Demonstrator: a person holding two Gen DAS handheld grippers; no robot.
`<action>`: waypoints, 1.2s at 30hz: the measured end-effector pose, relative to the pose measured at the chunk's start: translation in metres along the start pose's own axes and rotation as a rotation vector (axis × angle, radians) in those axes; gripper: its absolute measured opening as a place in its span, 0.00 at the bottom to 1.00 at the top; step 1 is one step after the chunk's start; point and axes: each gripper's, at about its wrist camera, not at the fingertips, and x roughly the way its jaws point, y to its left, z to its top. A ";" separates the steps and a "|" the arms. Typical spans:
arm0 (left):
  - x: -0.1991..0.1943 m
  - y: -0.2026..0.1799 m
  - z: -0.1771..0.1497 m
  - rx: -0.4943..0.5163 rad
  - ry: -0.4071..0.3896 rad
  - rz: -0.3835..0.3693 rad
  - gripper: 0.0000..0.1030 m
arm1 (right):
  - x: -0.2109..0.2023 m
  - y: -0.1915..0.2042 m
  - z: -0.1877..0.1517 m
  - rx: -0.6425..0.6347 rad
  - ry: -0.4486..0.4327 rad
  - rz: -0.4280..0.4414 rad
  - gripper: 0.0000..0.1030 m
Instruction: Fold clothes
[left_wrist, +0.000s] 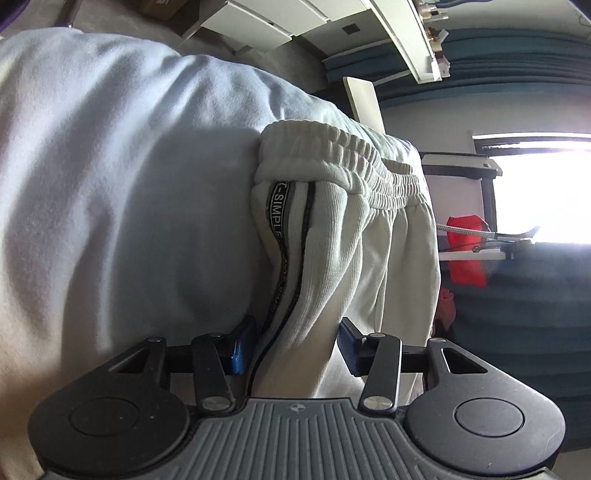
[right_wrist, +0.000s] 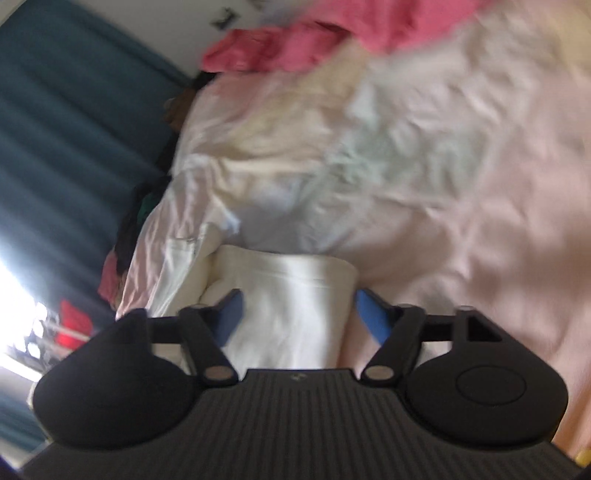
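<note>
White sweatpants (left_wrist: 332, 221) — ribbed elastic waistband, one black lettered side stripe — lay on my pale bedsheet (left_wrist: 110, 166). My left gripper (left_wrist: 295, 347) clamped on one fold of them. Right gripper (right_wrist: 297, 314) straddled white fold (right_wrist: 291, 295); grip unclear — blur. One pink garment (right_wrist: 295, 44) beyond.
</note>
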 end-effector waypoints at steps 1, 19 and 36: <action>0.001 0.001 0.001 -0.002 -0.001 -0.008 0.48 | 0.005 -0.004 -0.001 0.022 0.016 0.000 0.61; -0.019 0.003 0.010 0.042 -0.103 -0.126 0.11 | 0.033 0.017 -0.009 -0.005 0.042 0.012 0.05; 0.048 -0.174 0.033 0.409 -0.094 -0.217 0.11 | 0.057 0.192 0.040 -0.296 -0.130 0.065 0.05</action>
